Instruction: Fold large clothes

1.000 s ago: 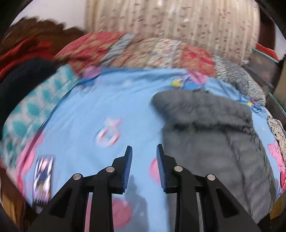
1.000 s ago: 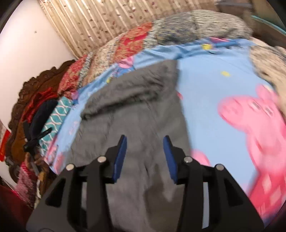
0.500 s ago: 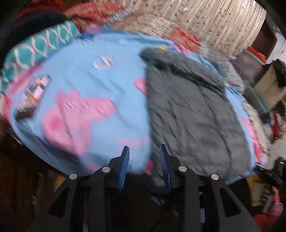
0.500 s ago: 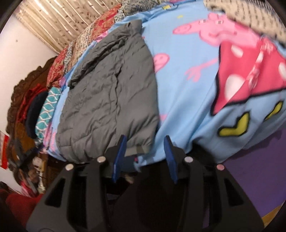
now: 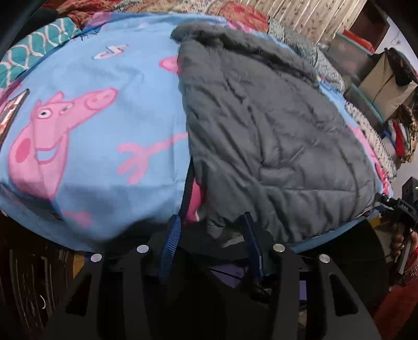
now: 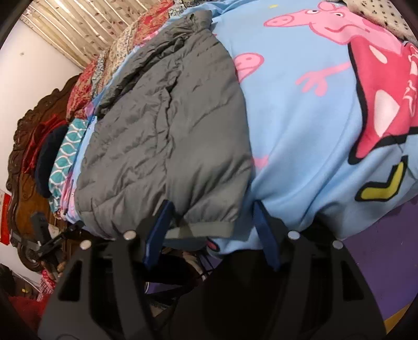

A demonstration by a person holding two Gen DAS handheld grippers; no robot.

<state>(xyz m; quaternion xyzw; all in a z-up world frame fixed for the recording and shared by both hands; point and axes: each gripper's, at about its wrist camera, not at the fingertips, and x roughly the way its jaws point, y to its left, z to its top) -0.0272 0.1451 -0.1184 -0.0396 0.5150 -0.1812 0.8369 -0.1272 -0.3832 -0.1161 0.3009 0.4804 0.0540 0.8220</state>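
A grey quilted jacket (image 5: pixel 271 125) lies folded lengthwise on a blue cartoon-pig blanket (image 5: pixel 86 86), its hem hanging at the bed's near edge. My left gripper (image 5: pixel 211 230) is open, its jaws on either side of the hem's left corner. In the right wrist view the jacket (image 6: pixel 167 125) fills the left half. My right gripper (image 6: pixel 211 217) is open, its jaws on either side of the hem's grey band (image 6: pixel 209 230) at the right corner. Neither gripper holds the cloth.
Patterned quilts (image 5: pixel 235 13) and a curtain lie beyond the jacket. A teal patterned cloth (image 6: pixel 65 151) and dark clothes lie by the carved wooden headboard (image 6: pixel 23 136). A phone (image 5: pixel 10 109) lies at the blanket's left edge. Boxes and clutter (image 5: pixel 386 81) stand right of the bed.
Both grippers pulled back from over the bed to its near edge and came level with the jacket's hem. Their jaws have opened wider. The jacket has not moved.
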